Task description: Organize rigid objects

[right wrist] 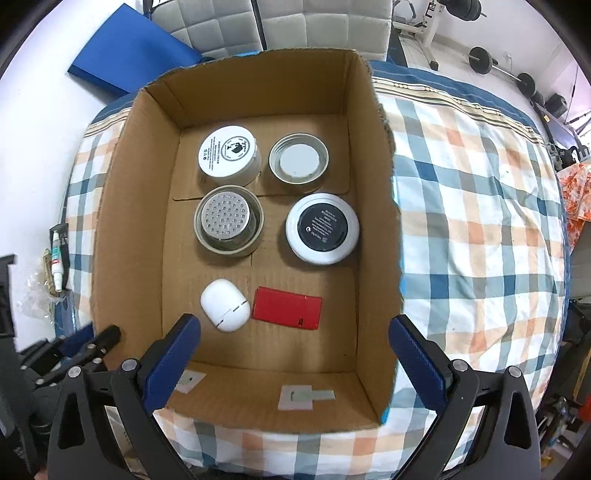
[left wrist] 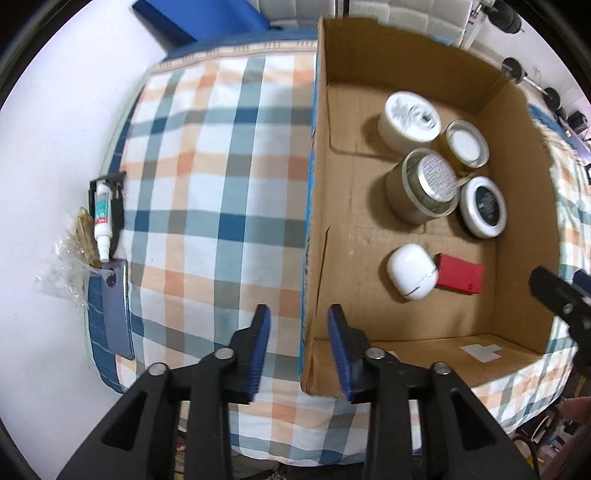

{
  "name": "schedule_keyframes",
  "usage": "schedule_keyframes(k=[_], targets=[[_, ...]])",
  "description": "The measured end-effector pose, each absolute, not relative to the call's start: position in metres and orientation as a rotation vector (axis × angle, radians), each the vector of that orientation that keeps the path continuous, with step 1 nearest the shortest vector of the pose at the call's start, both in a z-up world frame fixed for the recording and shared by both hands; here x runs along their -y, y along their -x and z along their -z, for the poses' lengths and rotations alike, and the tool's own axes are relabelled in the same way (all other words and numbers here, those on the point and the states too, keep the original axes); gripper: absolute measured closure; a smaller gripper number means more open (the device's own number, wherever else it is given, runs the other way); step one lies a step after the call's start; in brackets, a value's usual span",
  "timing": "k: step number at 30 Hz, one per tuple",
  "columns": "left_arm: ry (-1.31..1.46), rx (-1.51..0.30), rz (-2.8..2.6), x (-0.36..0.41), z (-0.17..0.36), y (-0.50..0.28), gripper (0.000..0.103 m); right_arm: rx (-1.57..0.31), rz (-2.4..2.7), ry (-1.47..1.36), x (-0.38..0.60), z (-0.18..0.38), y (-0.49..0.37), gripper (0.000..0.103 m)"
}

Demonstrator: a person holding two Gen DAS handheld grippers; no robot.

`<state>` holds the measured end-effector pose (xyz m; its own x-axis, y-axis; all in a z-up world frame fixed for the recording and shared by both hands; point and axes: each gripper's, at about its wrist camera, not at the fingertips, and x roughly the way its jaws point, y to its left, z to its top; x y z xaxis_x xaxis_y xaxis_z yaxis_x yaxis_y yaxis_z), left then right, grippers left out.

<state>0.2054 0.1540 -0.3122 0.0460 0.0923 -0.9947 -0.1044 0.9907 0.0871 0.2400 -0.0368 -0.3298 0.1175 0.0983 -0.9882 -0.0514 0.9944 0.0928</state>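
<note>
An open cardboard box (right wrist: 129,206) lies on a plaid bed (right wrist: 480,221); it also shows in the left wrist view (left wrist: 321,184). In it stand a white jar (right wrist: 229,153), a glass jar with a white lid (right wrist: 298,158), a jar with a perforated metal lid (right wrist: 228,220) and a white jar with a black lid (right wrist: 322,227). A white oval case (right wrist: 224,304) and a red flat case (right wrist: 287,307) lie nearer. My right gripper (right wrist: 293,354) is open and empty above the box's near end. My left gripper (left wrist: 299,350) is open and empty, straddling the box's left wall.
At the bed's left edge lie a small white spray bottle (left wrist: 101,218), a crumpled plastic bag (left wrist: 70,266) and a blue-grey phone (left wrist: 116,306). A blue mat (right wrist: 129,51) and a padded headboard (right wrist: 288,22) stand behind the bed. Barbells (right wrist: 517,77) lie at the far right.
</note>
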Motion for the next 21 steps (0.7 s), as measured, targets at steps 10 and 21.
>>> schedule_keyframes(k=[10, 21], targets=[[0.036, -1.391, -0.092, -0.130, 0.253, -0.198, 0.015, -1.382, -0.103, -0.059, 0.063, 0.288, -0.216, 0.000], [0.030, -1.302, -0.061, -0.110, 0.186, -0.178, 0.009, -1.341, -0.094, -0.137, 0.099, 0.239, -0.187, 0.000]])
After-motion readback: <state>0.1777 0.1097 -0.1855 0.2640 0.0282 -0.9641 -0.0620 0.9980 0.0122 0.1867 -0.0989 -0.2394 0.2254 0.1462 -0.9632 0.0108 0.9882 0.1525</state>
